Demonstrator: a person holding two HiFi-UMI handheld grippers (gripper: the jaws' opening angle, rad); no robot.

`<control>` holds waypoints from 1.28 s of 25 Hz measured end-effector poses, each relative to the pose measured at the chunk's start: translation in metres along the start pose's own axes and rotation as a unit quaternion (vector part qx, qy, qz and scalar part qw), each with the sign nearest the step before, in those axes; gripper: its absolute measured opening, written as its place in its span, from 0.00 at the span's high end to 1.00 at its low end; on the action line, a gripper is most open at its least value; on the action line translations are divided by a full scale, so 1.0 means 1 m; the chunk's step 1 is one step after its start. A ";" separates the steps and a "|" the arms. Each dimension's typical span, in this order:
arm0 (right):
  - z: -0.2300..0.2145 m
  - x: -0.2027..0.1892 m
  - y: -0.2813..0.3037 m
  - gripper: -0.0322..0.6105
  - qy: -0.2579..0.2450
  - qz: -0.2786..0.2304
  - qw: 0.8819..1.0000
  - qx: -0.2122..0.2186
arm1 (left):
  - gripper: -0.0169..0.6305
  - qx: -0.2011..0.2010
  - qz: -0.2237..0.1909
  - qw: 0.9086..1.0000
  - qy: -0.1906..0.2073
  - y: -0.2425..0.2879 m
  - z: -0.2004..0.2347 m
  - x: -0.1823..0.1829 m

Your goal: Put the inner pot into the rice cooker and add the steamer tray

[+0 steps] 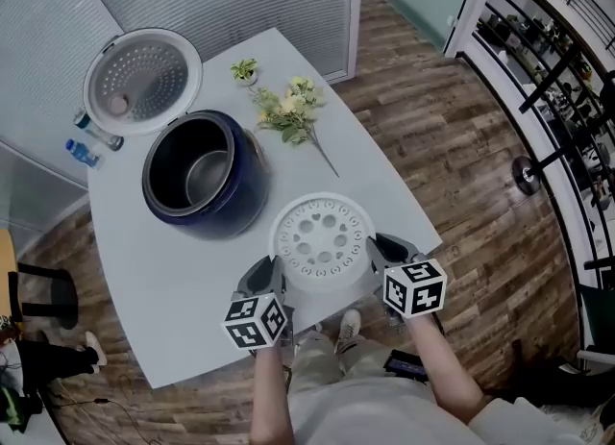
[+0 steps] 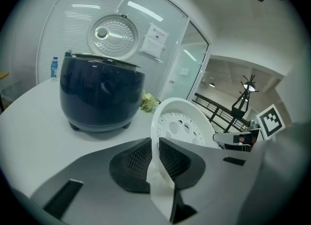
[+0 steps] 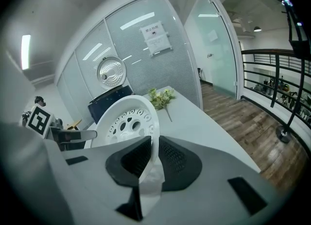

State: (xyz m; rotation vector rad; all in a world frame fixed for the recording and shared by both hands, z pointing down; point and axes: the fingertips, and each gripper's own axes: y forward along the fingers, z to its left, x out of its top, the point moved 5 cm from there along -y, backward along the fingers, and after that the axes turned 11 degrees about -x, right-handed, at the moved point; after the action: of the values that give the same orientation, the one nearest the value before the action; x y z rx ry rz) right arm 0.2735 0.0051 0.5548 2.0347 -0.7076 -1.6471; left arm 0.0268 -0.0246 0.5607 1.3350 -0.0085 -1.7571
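Observation:
A white perforated steamer tray (image 1: 322, 238) hangs just above the near part of the white table (image 1: 384, 184). My left gripper (image 1: 272, 275) is shut on its left rim, and my right gripper (image 1: 377, 253) is shut on its right rim. The rim (image 2: 154, 141) sits clamped between the left pads, and the tray's rim (image 3: 154, 144) shows the same way between the right pads. The dark blue rice cooker (image 1: 207, 174) stands at the left of the table with its lid (image 1: 142, 80) swung open. A metal inner pot (image 1: 202, 172) sits inside it.
A bunch of pale flowers (image 1: 290, 111) and a small potted plant (image 1: 245, 71) lie behind the tray. Two small bottles (image 1: 86, 140) stand at the table's far left edge. Glass partitions back the table; a wooden floor and black railing (image 1: 553, 59) lie to the right.

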 end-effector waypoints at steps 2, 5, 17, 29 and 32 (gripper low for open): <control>0.002 0.002 -0.005 0.85 0.000 -0.007 1.000 0.003 | 0.90 0.002 -0.007 1.000 0.003 -0.005 -0.003 0.003; 0.003 0.008 -0.012 0.86 0.001 -0.016 1.000 0.005 | 0.90 0.007 -0.018 1.000 0.003 -0.012 -0.008 0.008; 0.014 0.021 -0.040 0.86 0.019 -0.050 0.998 0.022 | 0.91 0.007 -0.053 0.998 0.016 -0.039 -0.024 0.027; 0.037 0.050 -0.059 0.87 0.030 -0.086 0.994 0.060 | 0.91 0.021 -0.095 0.995 0.025 -0.076 -0.030 0.052; 0.043 0.059 -0.064 0.88 0.040 -0.090 0.992 0.075 | 0.91 0.025 -0.105 0.994 0.023 -0.084 -0.031 0.059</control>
State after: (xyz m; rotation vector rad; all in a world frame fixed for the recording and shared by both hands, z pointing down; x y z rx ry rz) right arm 0.2491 0.0175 0.4615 2.3172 -0.6544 -1.6419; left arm -0.0040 0.0022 0.4613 1.4555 0.1187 -1.9122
